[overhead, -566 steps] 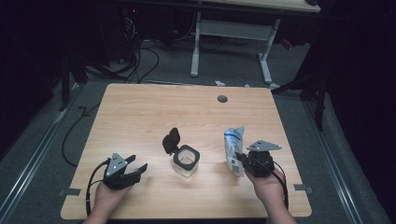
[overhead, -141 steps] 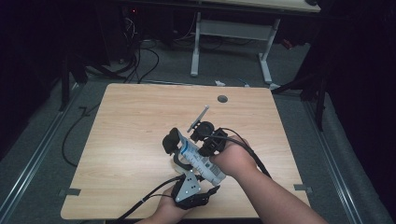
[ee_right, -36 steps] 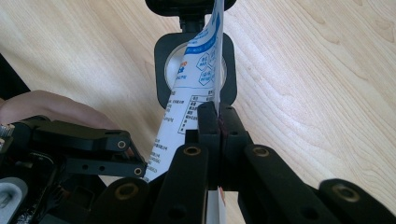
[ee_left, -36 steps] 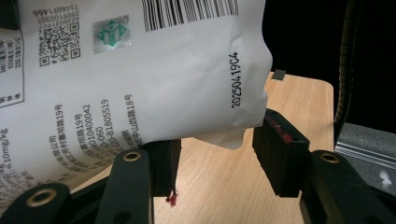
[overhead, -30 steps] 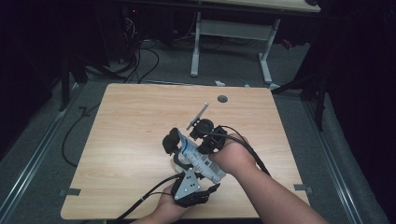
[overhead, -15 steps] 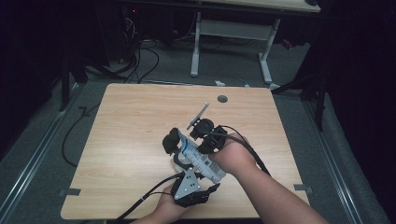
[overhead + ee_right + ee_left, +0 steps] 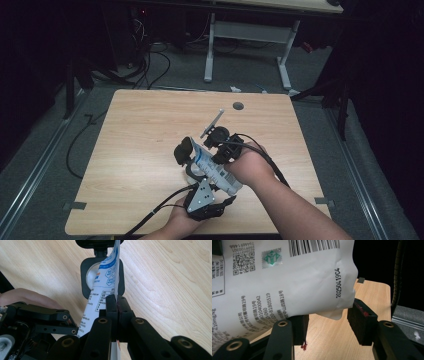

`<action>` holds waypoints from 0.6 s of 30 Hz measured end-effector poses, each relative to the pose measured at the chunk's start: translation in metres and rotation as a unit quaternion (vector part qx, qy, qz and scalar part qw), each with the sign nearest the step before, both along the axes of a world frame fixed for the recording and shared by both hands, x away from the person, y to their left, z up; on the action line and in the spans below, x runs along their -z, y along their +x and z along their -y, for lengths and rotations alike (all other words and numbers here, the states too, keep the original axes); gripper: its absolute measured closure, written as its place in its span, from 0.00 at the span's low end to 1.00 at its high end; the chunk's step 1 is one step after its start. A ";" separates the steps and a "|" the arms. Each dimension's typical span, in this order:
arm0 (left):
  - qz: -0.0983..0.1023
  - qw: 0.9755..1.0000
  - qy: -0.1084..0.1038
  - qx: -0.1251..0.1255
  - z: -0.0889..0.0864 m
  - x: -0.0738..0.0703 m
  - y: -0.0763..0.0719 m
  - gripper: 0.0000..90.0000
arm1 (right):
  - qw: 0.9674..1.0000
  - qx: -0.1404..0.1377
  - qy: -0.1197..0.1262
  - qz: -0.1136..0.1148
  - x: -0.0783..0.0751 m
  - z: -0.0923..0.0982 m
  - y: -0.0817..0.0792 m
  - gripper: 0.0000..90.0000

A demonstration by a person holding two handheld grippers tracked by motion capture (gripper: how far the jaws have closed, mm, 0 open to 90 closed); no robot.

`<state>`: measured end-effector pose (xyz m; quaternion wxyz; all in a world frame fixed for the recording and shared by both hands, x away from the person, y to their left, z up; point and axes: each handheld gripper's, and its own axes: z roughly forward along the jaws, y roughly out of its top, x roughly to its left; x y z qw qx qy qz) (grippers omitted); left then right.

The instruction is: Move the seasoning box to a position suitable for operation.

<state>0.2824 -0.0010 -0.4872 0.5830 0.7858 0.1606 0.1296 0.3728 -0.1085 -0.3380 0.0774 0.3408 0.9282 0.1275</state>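
Observation:
A white and blue pouch (image 7: 214,169) hangs tilted over a small square container (image 7: 86,277) whose black flip lid (image 7: 182,150) stands open. My right gripper (image 7: 116,301) is shut on the pouch's flat edge, and the pouch's far end (image 7: 106,272) reaches over the container's mouth. In the high view the right gripper (image 7: 210,152) comes in from the right. My left gripper (image 7: 328,320) has the pouch's printed bottom end (image 7: 287,277) between its pads, which touch it on both sides. From above, the left gripper (image 7: 219,187) sits near the front edge.
The wooden table (image 7: 140,135) has a round cable hole (image 7: 238,106) at the back. Cables (image 7: 150,215) trail off the front edge. Both forearms cross the front right part. A desk frame (image 7: 250,35) stands on the floor behind.
Long before, the grippers sat apart at the front edge with the pouch upright at the right. They now meet over the container with the pouch tilted. Nothing has moved in the last second.

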 end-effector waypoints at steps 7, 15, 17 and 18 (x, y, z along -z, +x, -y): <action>-0.003 1.000 -0.002 0.001 0.000 -0.001 0.001 0.59 | 1.000 0.000 -0.004 0.001 -0.001 -0.001 0.000 1.00; -0.005 1.000 -0.003 0.001 -0.001 -0.002 0.001 0.59 | 1.000 -0.001 -0.009 0.002 -0.001 -0.002 0.001 1.00; -0.005 1.000 -0.003 0.001 -0.002 -0.002 0.001 0.59 | 1.000 0.000 -0.008 0.001 -0.001 -0.003 0.001 1.00; -0.005 1.000 -0.003 0.001 -0.002 -0.002 0.001 0.59 | 1.000 -0.003 -0.008 0.002 -0.001 -0.003 0.002 1.00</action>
